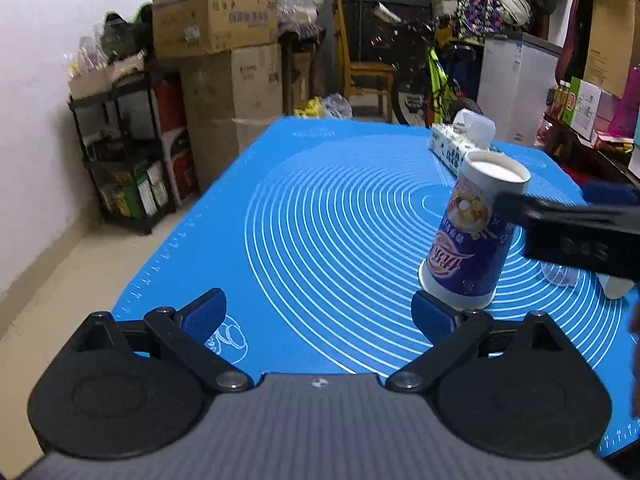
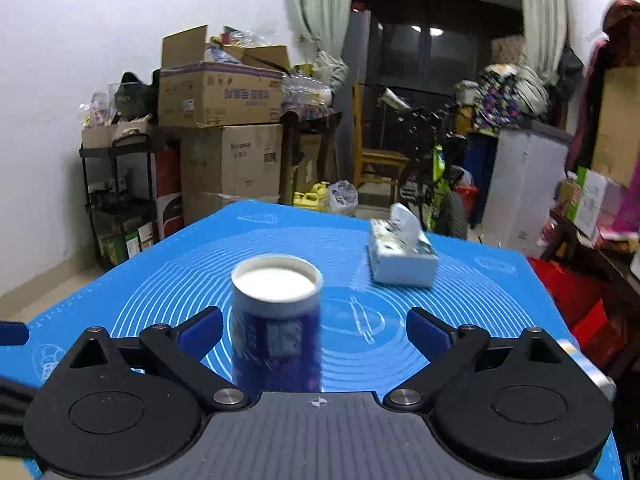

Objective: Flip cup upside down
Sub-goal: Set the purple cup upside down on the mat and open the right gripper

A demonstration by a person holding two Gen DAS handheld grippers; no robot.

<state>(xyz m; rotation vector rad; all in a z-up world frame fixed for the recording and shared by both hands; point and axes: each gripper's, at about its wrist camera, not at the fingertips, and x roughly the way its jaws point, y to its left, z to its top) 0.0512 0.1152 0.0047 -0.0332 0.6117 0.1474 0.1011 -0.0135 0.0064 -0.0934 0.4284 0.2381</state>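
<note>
Two tongs are open wide and hold nothing. The paper cup [image 2: 276, 320] stands on the blue mat [image 1: 320, 220], wide mouth down and white base up, nearer to me than the tissue box [image 2: 402, 258]. Its long axis is almost vertical. It stands between the fingers of my right gripper [image 2: 314, 330], closer to the left one. My left gripper [image 1: 320, 320] waits beside the cup.
</note>
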